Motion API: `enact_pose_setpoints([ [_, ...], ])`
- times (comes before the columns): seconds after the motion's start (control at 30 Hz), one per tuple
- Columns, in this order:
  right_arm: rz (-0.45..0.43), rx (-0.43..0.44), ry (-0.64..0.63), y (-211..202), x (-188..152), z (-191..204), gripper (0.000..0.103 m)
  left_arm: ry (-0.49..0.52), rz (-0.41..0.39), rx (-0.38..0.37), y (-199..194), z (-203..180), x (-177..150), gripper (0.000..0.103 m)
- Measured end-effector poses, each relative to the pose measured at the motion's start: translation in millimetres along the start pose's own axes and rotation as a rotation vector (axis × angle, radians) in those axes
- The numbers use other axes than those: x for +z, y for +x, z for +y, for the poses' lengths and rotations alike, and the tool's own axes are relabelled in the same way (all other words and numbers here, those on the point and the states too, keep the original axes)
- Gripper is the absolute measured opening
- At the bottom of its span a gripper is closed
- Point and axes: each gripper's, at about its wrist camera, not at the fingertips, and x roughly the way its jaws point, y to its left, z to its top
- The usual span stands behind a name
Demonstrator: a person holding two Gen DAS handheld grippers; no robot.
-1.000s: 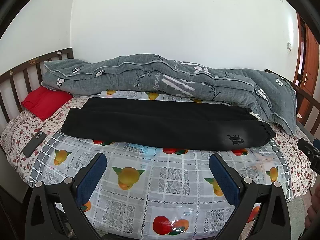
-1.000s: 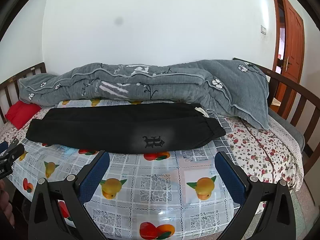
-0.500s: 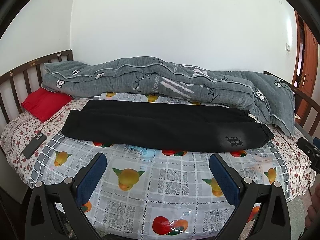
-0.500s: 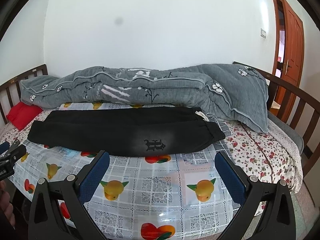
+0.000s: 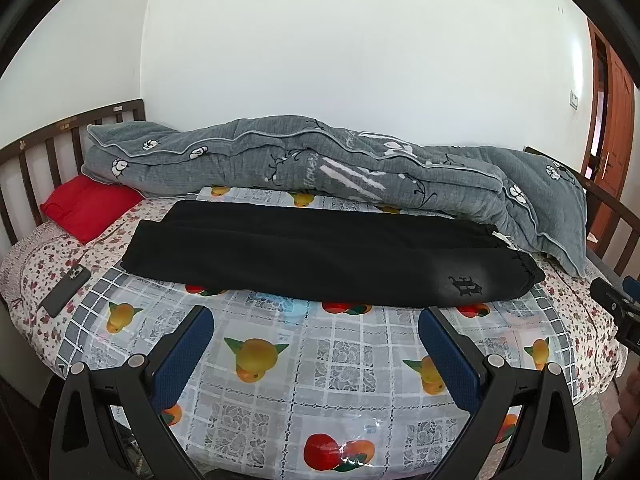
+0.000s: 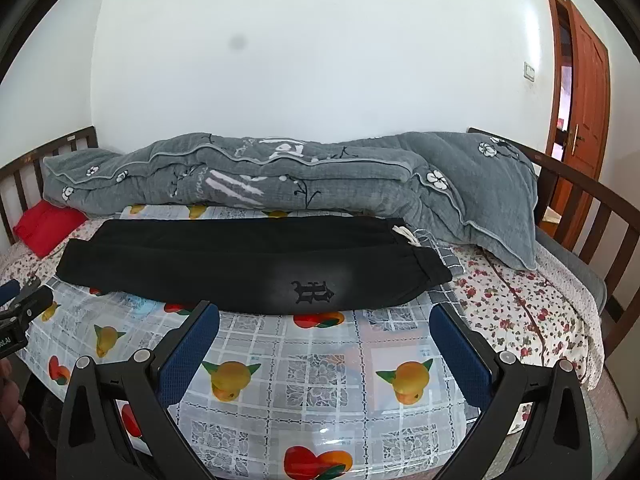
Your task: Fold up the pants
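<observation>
Black pants (image 5: pixel 320 264) lay lengthwise on the bed (image 5: pixel 340 364), both grippers held back from them.

The left gripper (image 5: pixel 316 320) and right gripper (image 6: pixel 326 316) had their fingers spread wide and empty over the fruit-print cover. Behind the pants lay a grey quilt (image 5: pixel 320 168); a phone (image 5: pixel 66 290) rested near a red pillow (image 5: pixel 90 208).

pants (image 5: pixel 312 256) black | quilt (image 5: pixel 320 164) grey, white flowers | pillow (image 5: pixel 88 204) red
</observation>
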Motion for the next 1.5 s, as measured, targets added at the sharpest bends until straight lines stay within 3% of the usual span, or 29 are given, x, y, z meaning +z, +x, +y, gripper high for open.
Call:
enact_pose_setpoints([
  [0.53, 0.010, -0.005, -0.004, 18.0, -7.8, 9.3, 0.103, -0.002, -0.001, -0.012, 16.1, 6.7, -7.9, 0.103],
  [0.87, 0.078, -0.008, 0.010, 63.5, -24.8, 12.1, 0.103, -0.050, 0.087, 0.006, 64.2, 26.4, -24.5, 0.103],
  [1.07, 0.132, -0.012, 0.026, 99.2, -39.8, 11.5, 0.103, -0.065, 0.139, 0.057, 95.0, 41.8, -37.3, 0.101],
  [1.17, 0.163, 0.004, 0.024, 117.7, -49.6, 11.6, 0.102, -0.111, 0.202, 0.031, 113.7, 56.2, -43.9, 0.090],
  [1.5, 0.250, 0.020, 0.071, 177.1, -79.0, -5.2, 0.090, -0.225, 0.261, -0.002, 160.5, 104.8, -67.5, 0.090],
])
